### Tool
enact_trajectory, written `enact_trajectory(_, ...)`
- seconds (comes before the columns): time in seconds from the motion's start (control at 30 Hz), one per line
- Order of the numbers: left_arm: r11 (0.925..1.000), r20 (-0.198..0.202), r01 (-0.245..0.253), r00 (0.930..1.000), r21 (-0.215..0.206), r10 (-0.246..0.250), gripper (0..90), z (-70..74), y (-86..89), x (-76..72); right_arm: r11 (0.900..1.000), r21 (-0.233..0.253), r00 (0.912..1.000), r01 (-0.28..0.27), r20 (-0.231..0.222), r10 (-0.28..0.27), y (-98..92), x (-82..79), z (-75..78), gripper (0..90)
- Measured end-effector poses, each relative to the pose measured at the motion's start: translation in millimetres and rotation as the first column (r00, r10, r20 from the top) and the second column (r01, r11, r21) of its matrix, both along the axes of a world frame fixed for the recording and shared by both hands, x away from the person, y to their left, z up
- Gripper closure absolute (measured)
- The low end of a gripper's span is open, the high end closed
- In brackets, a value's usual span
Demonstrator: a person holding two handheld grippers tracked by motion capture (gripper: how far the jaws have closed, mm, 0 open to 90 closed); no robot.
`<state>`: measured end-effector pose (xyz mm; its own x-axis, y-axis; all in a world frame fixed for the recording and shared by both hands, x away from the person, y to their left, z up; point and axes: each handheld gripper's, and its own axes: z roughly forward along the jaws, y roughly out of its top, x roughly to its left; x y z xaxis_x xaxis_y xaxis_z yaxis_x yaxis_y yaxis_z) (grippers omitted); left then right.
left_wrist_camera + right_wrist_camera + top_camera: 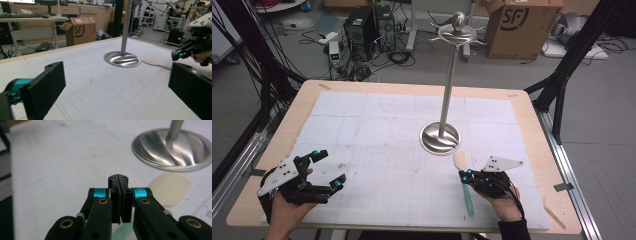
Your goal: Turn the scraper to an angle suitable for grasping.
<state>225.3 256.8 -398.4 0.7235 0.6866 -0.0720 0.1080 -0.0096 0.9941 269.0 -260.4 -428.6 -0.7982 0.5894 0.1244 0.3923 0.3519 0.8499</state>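
A spatula [460,161] with a cream head and a pale green handle lies on the white mat, just right of the steel stand's round base [440,138]. My right gripper [468,175] is shut, jaws pressed flat together with nothing between them, hovering over the handle close behind the head. In the right gripper view the shut tips [119,181] sit above the green handle [122,233], with the cream head [171,188] to their right. My left gripper [329,170] rests wide open at the near left, empty [115,87].
The stand's pole [447,85] rises to a ring of hooks [457,35] with a knob on top. A gridded white mat [377,130] covers the wooden table. Beyond it are a cardboard box [522,25], computer towers [367,27] and black frame legs [562,75].
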Motion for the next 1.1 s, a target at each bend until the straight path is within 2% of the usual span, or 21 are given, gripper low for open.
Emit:
enact_trajectory(0.03, 1.0, 0.0, 0.0, 1.0, 0.0, 0.0, 1.7, 0.0, 0.0, 0.0, 1.0, 0.0, 1.0, 0.0, 0.0, 0.0, 0.0, 0.0, 0.0, 89.3)
enact_trajectory(0.07, 1.0, 0.002, 0.001, 1.0, 0.004, -0.001, 1.7, 0.0, -0.1, -0.2, 1.0, -0.03, 0.9999, 0.008, -0.008, -0.008, 3.0, 4.1, -3.1, 89.3)
enact_trajectory(0.17, 1.0, 0.0, -0.006, 1.0, 0.002, 0.006, 1.7, -0.3, 1.5, -1.5, 0.997, -0.073, 0.9997, 0.019, -0.017, -0.02, 8.5, 10.0, -7.3, 89.3)
enact_trajectory(0.27, 0.9999, -0.002, -0.009, 1.0, 0.004, 0.009, 1.7, -0.6, 3.1, -2.0, 0.992, -0.122, 0.9998, 0.02, -0.002, -0.02, 14.0, 14.9, -10.6, 89.3)
enact_trajectory(0.43, 0.9999, -0.002, -0.012, 0.9999, 0.0, 0.012, 1.7, -1.0, 4.7, -3.7, 0.985, -0.168, 0.9993, 0.036, 0.016, -0.034, 19.2, 21.3, -14.9, 89.3)
enact_trajectory(0.6, 0.9999, -0.007, -0.013, 0.9999, 0.007, 0.013, 1.7, -2.5, 4.4, -4.2, 0.981, -0.188, 0.999, 0.042, 0.025, -0.038, 21.4, 24.7, -17.4, 89.3)
enact_trajectory(0.87, 0.9995, -0.013, -0.023, 0.9996, 0.019, 0.024, 1.7, -3.9, 5.9, -6.8, 0.976, -0.217, 0.9998, 0.02, 0.013, -0.017, 24.2, 32.7, -20.0, 89.3)
enact_trajectory(0.93, 0.9995, -0.013, -0.027, 0.9995, 0.016, 0.027, 1.7, -3.9, 6.8, -7.0, 0.967, -0.256, 0.9996, 0.008, 0.028, -0.001, 27.3, 34.3, -18.5, 89.4)
enact_trajectory(1.1, 0.9995, -0.015, -0.028, 0.9995, 0.016, 0.029, 1.7, -3.9, 8.6, -6.8, 0.967, -0.253, 0.9996, 0.014, 0.028, -0.007, 27.2, 33.2, -18.9, 89.4)
